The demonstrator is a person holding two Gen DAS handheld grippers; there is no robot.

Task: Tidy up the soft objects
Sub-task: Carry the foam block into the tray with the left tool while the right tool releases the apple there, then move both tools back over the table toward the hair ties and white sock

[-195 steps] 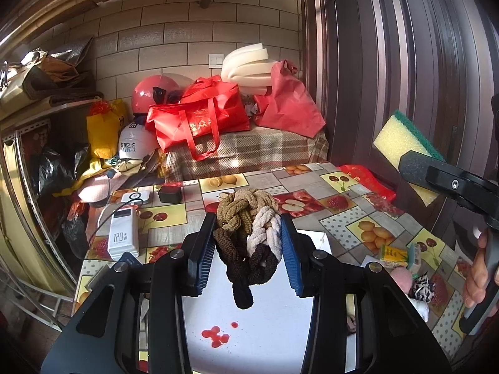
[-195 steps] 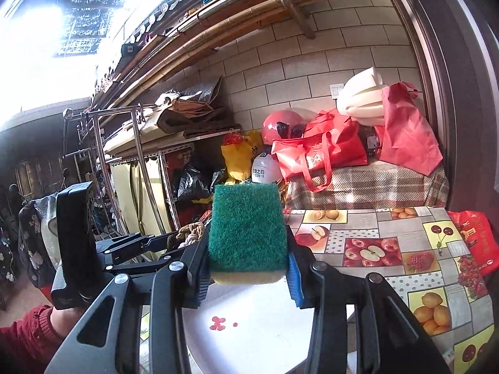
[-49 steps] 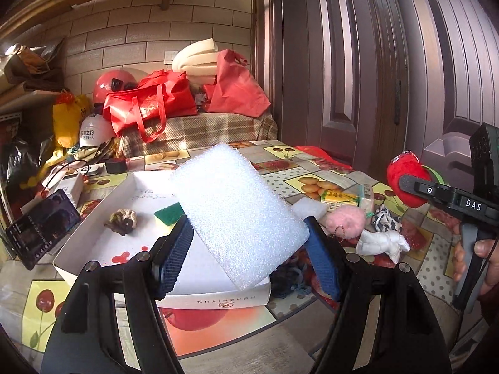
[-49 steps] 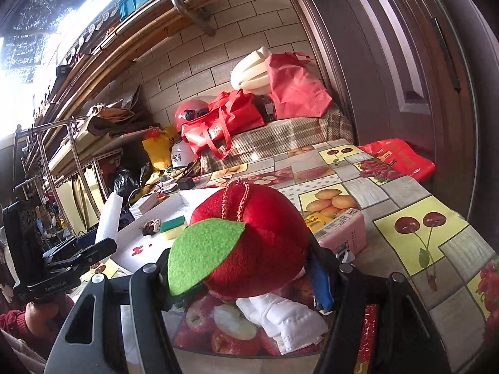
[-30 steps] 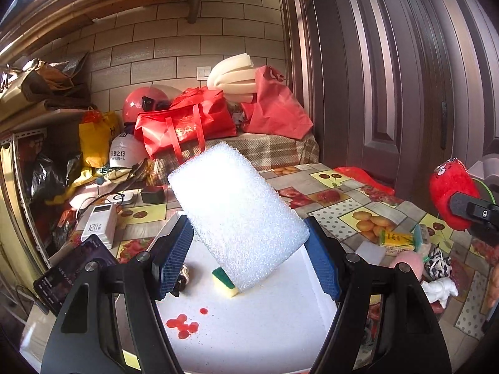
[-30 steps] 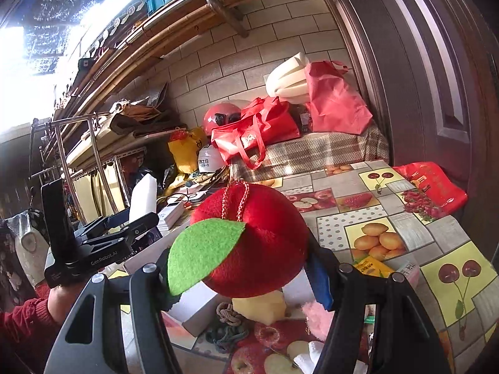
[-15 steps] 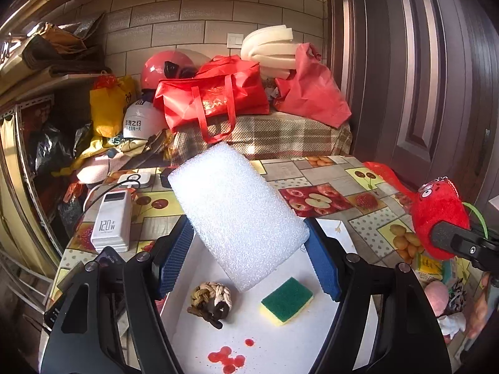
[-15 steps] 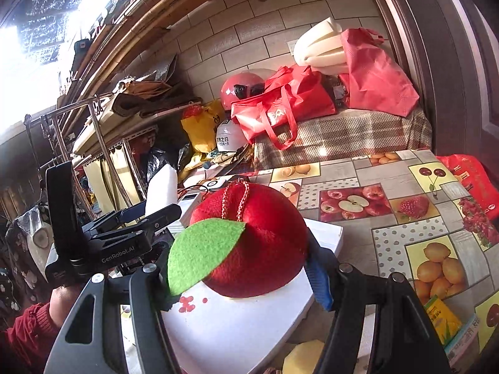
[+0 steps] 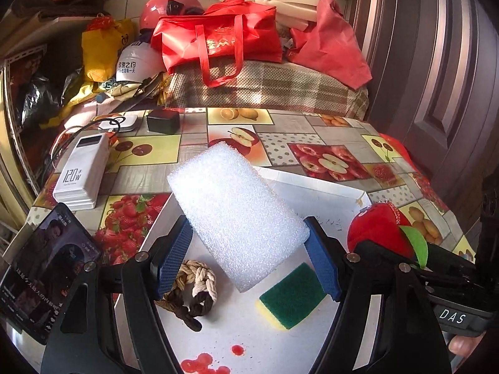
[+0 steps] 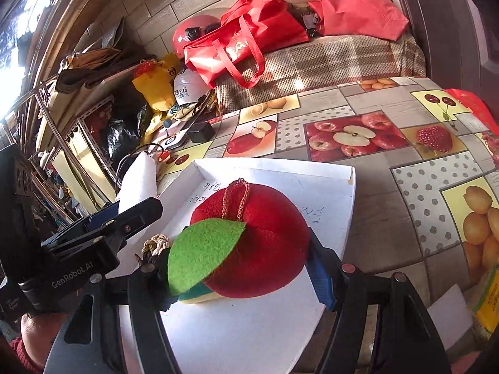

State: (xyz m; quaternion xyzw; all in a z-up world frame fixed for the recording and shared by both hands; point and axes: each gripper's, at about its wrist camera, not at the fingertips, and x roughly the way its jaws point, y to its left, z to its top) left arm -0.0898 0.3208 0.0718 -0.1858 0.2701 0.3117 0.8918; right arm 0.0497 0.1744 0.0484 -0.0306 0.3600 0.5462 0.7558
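My left gripper (image 9: 246, 261) is shut on a white foam block (image 9: 237, 221), held tilted over the white box (image 9: 312, 184). In the box lie a knotted rope toy (image 9: 190, 286) and a green-and-yellow sponge (image 9: 293, 296). My right gripper (image 10: 243, 268) holds a red plush apple (image 10: 259, 243) with a green felt leaf low over the same box (image 10: 265, 163). Its jaws are opening, and the apple is still between the pads. The apple (image 9: 379, 230) also shows at the right of the left wrist view. The left gripper (image 10: 103, 233) and its foam (image 10: 138, 177) show at the left of the right wrist view.
A white power bank (image 9: 81, 171), a phone (image 9: 43, 271) and a small black box (image 9: 163, 120) lie left of and behind the white box on the fruit-print tablecloth (image 9: 327, 159). Red bags (image 9: 218, 37) and helmets are piled at the back. A dark door (image 9: 436, 62) stands at the right.
Both grippers have swung over the white box and come lower, still carrying the foam and the apple. Earlier the rope toy and sponge were held; now they lie in the box.
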